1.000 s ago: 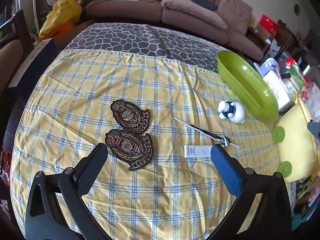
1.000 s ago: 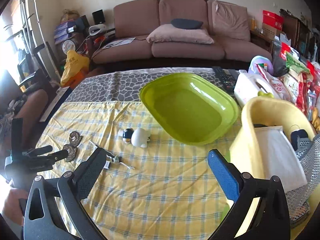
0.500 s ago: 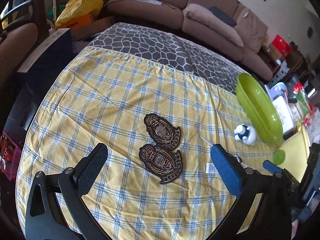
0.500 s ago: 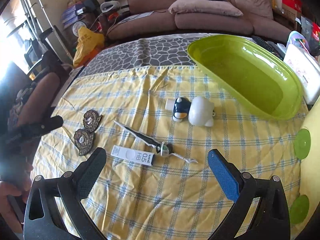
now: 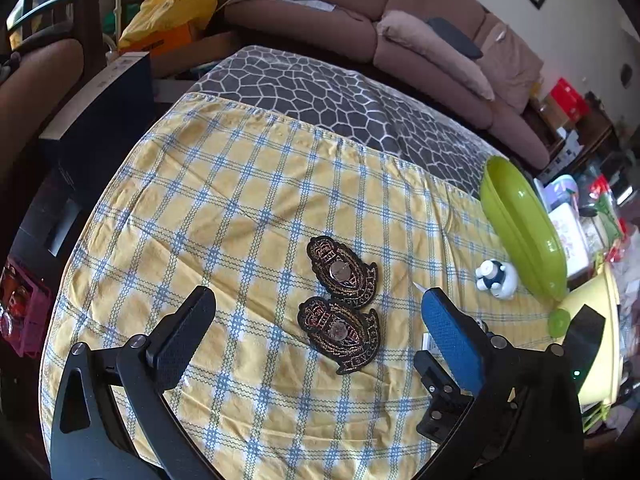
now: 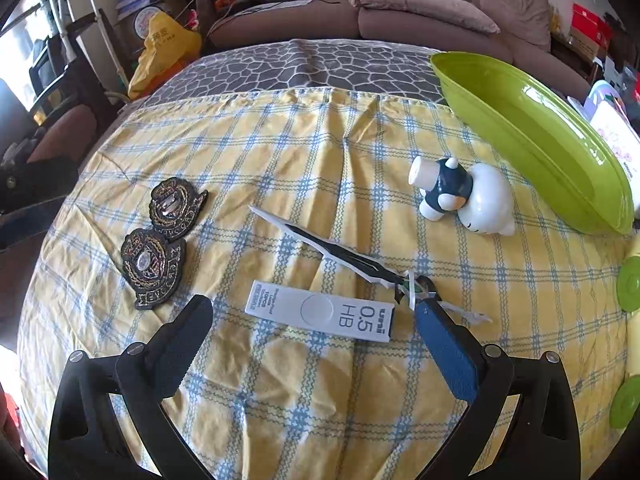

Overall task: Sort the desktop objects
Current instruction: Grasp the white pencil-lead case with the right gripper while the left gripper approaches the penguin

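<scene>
Right gripper (image 6: 314, 322) spreads wide at lower frame around the white lead case (image 6: 320, 311). Left gripper (image 5: 318, 314) gapes wide around two embroidered patches (image 5: 340, 304) at center. Green basin (image 6: 532, 136) sits upper right.

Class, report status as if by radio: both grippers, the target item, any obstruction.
Left gripper open above two embroidered patches. Right gripper open over lead case. Toy sword close behind it.
</scene>
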`<state>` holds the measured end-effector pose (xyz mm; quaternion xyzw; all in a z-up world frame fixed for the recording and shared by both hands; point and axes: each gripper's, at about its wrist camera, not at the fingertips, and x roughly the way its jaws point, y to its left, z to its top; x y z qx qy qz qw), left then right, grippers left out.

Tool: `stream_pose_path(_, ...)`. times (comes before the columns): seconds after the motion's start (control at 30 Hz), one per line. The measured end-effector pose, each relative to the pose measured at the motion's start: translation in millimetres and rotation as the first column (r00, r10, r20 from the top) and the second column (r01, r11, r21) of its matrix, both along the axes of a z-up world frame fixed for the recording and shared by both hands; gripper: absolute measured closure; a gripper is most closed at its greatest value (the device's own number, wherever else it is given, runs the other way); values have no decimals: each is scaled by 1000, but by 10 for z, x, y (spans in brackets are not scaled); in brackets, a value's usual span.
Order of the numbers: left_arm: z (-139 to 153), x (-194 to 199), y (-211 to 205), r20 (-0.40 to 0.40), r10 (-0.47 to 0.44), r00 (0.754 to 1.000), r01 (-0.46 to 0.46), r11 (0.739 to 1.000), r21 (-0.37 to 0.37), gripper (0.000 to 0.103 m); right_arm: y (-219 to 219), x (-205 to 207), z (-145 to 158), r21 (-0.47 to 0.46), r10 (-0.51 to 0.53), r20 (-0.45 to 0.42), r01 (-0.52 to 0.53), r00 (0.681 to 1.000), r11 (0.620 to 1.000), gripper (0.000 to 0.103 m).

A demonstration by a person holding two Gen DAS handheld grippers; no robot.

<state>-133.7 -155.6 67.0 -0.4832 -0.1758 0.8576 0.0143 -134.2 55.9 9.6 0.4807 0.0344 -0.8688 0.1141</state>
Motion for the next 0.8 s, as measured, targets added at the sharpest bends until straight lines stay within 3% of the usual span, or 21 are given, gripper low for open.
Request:
stream_pose_path(0.13,-9,4,-40,2,2,1000,-2,1000,4,0,-75,-22,-85,66,-12,-12,13,1000,998,0)
stream_pose_path(0.27,-25,6,-67,6,7,1000,-7,1000,7,0,-48,-21,-99,73,-35,-23,36,999,997,2)
stream_pose_path(0.3,-30,5,-80,7,9,1000,-9,1000,9,0,-40,-15,-96,70,-38,-25,40,999,997,8)
stream_pose_path(0.33,-33,0,-89,9,11,1000,-11,1000,10,0,-42,-11,-87,67,-36,-30,38,999,997,21)
stream_pose_path(0.37,-35,-3,-95,10,13,1000,-13,1000,12,0,-36,-5,-78,59,-28,-27,30,999,998,23)
stream_pose_path(0.6,-24,-4,-49,4,2,1000,-2,1000,15,0,33,17,-14,20,-7,0,7,1000,1000,24)
stream_pose_path(0.8,-8,-8,67,-7,-29,1000,29,1000,9,0,182,66,284,-32,1,-41,-3,999,999,24)
